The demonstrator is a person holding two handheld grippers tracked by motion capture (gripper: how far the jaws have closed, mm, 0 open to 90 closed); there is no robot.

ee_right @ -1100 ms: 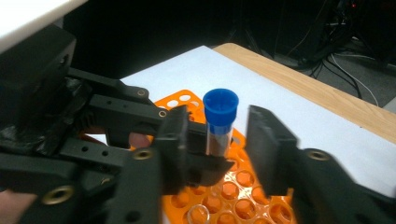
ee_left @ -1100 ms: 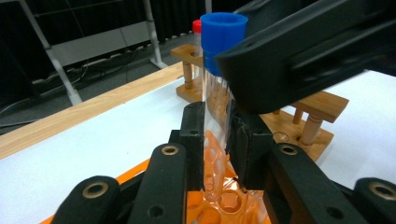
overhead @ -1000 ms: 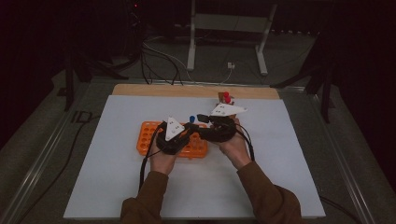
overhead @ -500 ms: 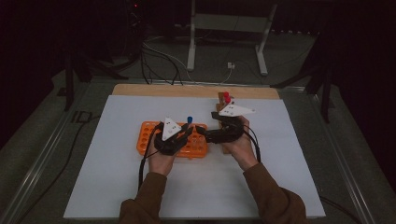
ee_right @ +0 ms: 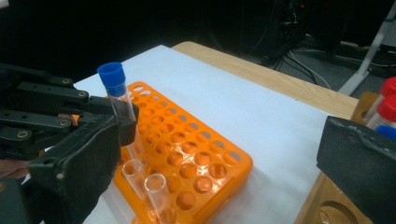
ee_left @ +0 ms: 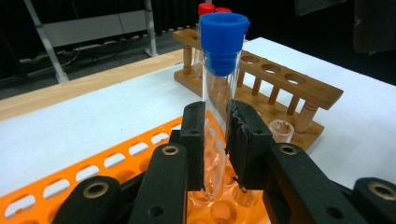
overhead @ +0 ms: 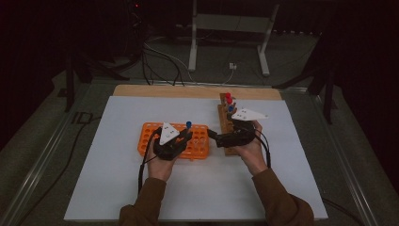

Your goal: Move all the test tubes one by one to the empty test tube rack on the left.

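— The right gripper (overhead: 221, 139) has drawn back from the orange rack (overhead: 149, 134) toward the wooden rack (overhead: 226, 123) since a second ago; its jaws stand wide apart with nothing between them.

— And the left gripper (ee_left: 215, 140)?

— Clamped tight on the blue-capped test tube (ee_left: 219, 88), low on the glass, the tube upright with its foot over the orange rack's holes. I'd lower it straight into one hole and let go only once it's seated.

— What's in the racks?

— The orange rack holds two uncapped, empty-looking tubes (ee_right: 156, 196) near the held one. The wooden rack carries red-capped tubes (overhead: 228, 99) at its far end, the other holes free.
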